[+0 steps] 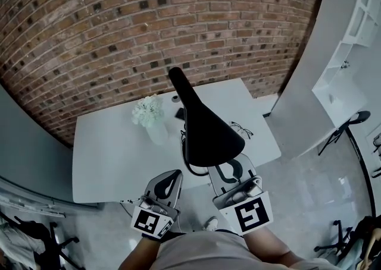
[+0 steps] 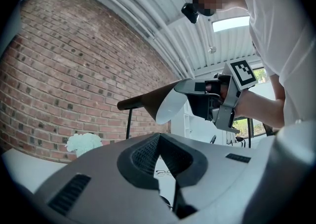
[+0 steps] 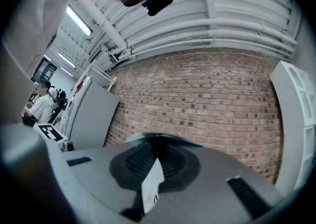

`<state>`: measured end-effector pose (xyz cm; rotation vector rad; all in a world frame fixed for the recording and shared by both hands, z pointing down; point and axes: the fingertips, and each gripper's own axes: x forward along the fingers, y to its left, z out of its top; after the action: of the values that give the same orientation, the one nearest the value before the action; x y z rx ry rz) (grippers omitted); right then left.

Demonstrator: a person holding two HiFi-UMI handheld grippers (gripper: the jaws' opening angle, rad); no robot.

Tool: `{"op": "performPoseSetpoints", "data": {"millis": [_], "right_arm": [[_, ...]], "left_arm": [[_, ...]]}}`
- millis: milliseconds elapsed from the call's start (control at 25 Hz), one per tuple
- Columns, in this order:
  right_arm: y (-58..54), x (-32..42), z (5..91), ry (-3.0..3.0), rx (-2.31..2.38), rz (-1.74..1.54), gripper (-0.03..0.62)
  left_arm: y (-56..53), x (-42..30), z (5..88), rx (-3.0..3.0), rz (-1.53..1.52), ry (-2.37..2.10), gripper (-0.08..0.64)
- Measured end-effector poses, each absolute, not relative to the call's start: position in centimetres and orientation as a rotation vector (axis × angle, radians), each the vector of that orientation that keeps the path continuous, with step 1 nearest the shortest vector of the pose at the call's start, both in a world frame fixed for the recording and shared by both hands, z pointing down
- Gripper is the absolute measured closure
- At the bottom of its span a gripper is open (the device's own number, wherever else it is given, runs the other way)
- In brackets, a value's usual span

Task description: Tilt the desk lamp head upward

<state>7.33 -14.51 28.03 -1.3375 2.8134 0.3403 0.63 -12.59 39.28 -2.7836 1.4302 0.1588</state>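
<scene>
The black desk lamp head (image 1: 205,129) hangs over the white table (image 1: 107,156), its arm running back toward the brick wall. My right gripper (image 1: 229,170) is shut on the near rim of the shade. In the right gripper view the thin white edge of the shade (image 3: 150,186) sits pinched between the jaws. The left gripper view shows the lamp head (image 2: 158,100) from below, white inside, with the right gripper (image 2: 210,100) clamped on its rim. My left gripper (image 1: 168,184) hovers at the table's front edge, shut and holding nothing.
A vase of white flowers (image 1: 149,111) stands left of the lamp on the table. A pair of glasses (image 1: 241,129) lies to the lamp's right. A white shelf unit (image 1: 357,25) and a black chair (image 1: 351,123) stand at the far right.
</scene>
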Motion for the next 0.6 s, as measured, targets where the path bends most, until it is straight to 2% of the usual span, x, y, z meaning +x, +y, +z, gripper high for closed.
{"op": "performPoseSetpoints", "data": {"millis": [600], "right_arm": [[-12.8, 9.8, 33.0, 2.828, -1.497, 0.229, 0.577]], "left_arm": [[-11.2, 0.4, 40.4, -2.835, 0.146, 1.415, 0.555]]}}
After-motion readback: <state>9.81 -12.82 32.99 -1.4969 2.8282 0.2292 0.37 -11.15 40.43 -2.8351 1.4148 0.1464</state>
